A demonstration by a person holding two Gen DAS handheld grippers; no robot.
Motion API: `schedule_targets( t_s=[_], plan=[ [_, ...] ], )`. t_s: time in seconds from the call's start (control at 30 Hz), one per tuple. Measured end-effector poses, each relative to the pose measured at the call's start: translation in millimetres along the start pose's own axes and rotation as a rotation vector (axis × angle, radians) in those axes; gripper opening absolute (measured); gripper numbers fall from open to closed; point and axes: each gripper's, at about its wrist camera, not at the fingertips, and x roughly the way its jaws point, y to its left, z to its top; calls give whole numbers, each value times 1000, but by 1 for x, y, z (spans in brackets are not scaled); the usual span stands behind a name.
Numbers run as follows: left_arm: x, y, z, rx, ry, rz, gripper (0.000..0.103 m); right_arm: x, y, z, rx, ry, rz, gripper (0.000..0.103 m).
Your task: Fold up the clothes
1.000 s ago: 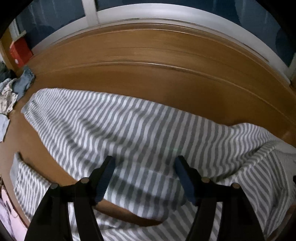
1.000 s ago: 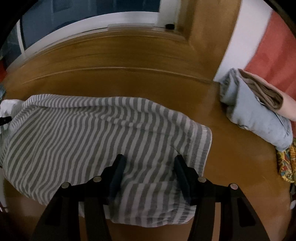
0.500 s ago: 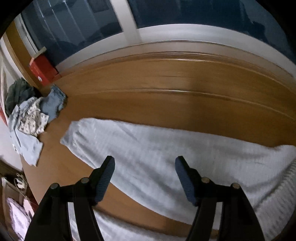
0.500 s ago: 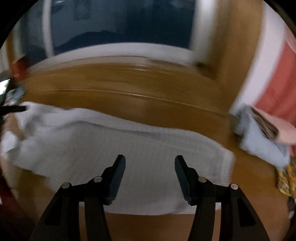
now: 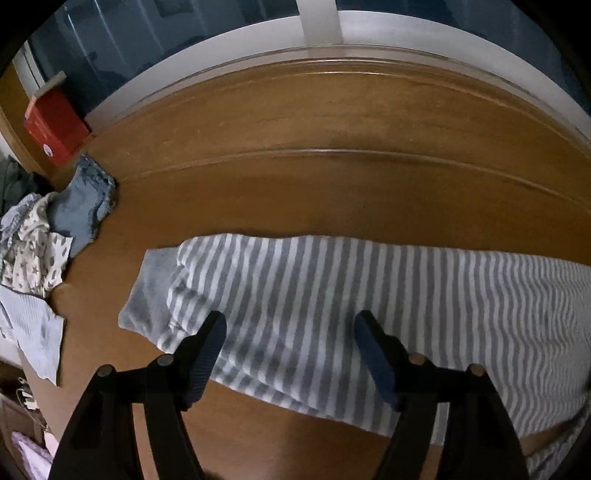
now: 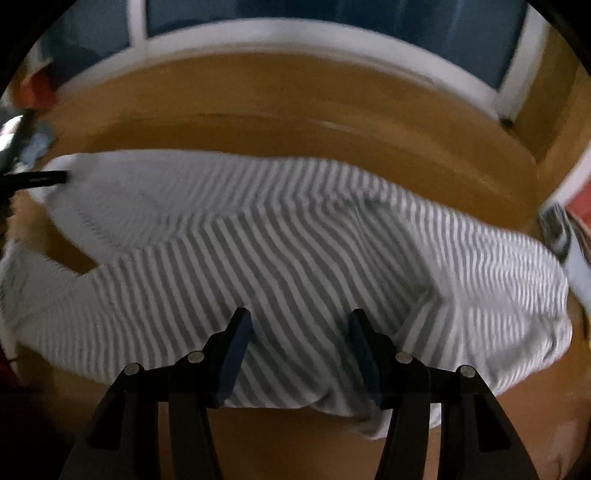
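A grey-and-white striped garment (image 5: pixel 332 295) lies spread on the brown wooden surface (image 5: pixel 332 184), its plain grey cuff end (image 5: pixel 147 295) pointing left. My left gripper (image 5: pixel 290 328) hovers over its near edge, close to that end. Its jaws are opening, and the cloth lies below the pads without being pinched. In the right wrist view the same striped garment (image 6: pixel 295 240) fills the middle, blurred. My right gripper (image 6: pixel 300 328) stands open above its near edge, holding nothing. A dark finger of the left gripper (image 6: pixel 37 177) shows at the far left.
A heap of loose clothes (image 5: pixel 33 240) and a denim piece (image 5: pixel 85 206) lie at the left, with a red box (image 5: pixel 51 125) behind them. A white window frame (image 5: pixel 321 22) runs along the far edge. Folded laundry (image 6: pixel 569 236) sits at the right.
Both grippers have swept left along the garment. Its left end and right hem now sit further right in the two views. The left jaws stand slightly wider.
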Motion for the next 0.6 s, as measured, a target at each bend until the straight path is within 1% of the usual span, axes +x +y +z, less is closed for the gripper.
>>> schedule_targets(
  t_s=[0.1,0.17,0.23,0.3,0.33,0.37,0.47,0.57,0.6],
  plan=[
    [2,12,-6,-49,19,-40,72,1,-2,-4,77,21,-17,54],
    [3,16,-5,-54,26,-66,72,0,-4,-5,117,34,-18,54],
    [2,16,-4,-28,26,-85,72,-3,-3,-3,120,30,-34,54],
    [1,17,-3,10,24,-76,72,-12,3,-1,131,1,-43,54],
    [-1,17,-4,28,24,-66,70,-18,7,0,150,-15,-25,54],
    [-6,18,-5,53,21,-79,70,-23,11,1,168,-32,-7,54],
    [-22,14,-12,127,10,-139,70,-39,25,3,222,-81,53,54],
    [-40,5,-19,217,-11,-199,70,-47,50,0,261,-97,151,54],
    [-40,5,-18,248,-21,-216,70,-46,59,1,275,-96,189,54]
  ],
)
